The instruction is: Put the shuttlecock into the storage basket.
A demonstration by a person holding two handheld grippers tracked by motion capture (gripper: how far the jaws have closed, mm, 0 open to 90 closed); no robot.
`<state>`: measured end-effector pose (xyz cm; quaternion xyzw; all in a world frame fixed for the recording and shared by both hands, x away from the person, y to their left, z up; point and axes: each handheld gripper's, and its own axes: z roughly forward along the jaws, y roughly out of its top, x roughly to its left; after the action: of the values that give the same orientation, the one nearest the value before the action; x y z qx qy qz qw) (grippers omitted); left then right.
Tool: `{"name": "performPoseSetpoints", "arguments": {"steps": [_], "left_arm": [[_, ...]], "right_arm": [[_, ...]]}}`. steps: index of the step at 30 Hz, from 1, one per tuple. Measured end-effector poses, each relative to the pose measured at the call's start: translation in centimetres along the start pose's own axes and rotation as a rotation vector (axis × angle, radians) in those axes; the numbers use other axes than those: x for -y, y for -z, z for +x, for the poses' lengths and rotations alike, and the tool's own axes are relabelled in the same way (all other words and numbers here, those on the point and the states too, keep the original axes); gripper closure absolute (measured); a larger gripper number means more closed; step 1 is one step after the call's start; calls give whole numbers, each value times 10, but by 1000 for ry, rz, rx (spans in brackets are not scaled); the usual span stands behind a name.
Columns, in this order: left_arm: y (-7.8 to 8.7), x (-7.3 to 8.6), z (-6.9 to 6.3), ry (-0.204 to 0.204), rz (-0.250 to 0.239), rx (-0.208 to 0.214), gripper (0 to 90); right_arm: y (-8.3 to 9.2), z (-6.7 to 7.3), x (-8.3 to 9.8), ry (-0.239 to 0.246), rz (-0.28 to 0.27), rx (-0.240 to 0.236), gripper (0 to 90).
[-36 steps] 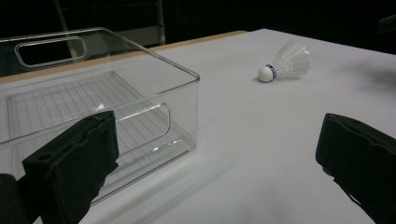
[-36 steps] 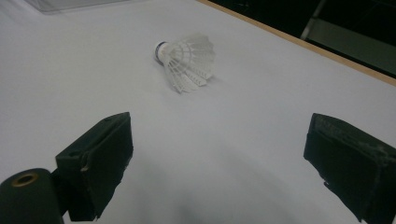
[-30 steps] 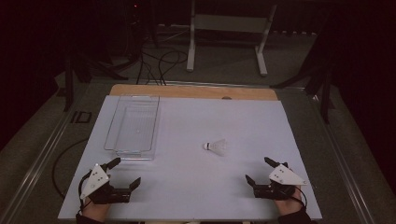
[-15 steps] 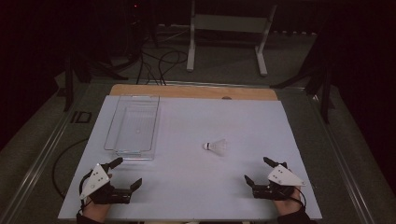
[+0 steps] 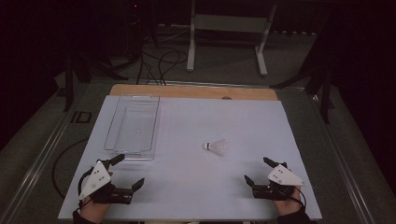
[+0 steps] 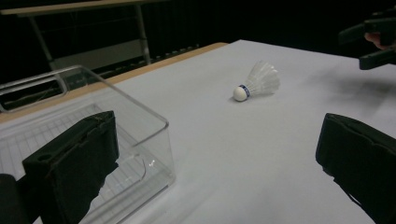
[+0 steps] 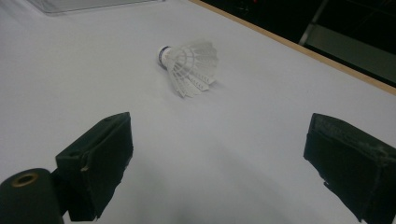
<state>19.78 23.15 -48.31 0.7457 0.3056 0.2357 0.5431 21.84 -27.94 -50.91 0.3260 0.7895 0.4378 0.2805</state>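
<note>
High view: shuttlecock and two idle hand-held grippers

Shuttlecock [image 5: 218, 147] lies on its side on the white tabletop [image 5: 196, 116], right of the clear tray [image 5: 133, 126]. Left hand-held gripper [image 5: 127, 170]: jaws spread, holding nothing, near the tray's front corner. Right hand-held gripper [image 5: 257, 171]: jaws spread, holding nothing, near the shuttlecock.

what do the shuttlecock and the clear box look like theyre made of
Shuttlecock: the translucent white ribbed skirt looks like moulded plastic rather than feathers; the round white head with a blue band may be foam or cork, hard to tell. Clear box: see-through, glossy, rounded rim with highlights, probably hard plastic such as acrylic.
</note>
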Motion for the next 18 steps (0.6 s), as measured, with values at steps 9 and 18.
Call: {"name": "performPoseSetpoints", "arguments": {"steps": [9,18], "left_arm": [[0,-28,3,-65,74,67,1],[-7,-47,4,-108,109,115,1]], "right_arm": [[0,2,-2,13,2,5,80],[0,2,-2,12,-1,-5,80]]}}
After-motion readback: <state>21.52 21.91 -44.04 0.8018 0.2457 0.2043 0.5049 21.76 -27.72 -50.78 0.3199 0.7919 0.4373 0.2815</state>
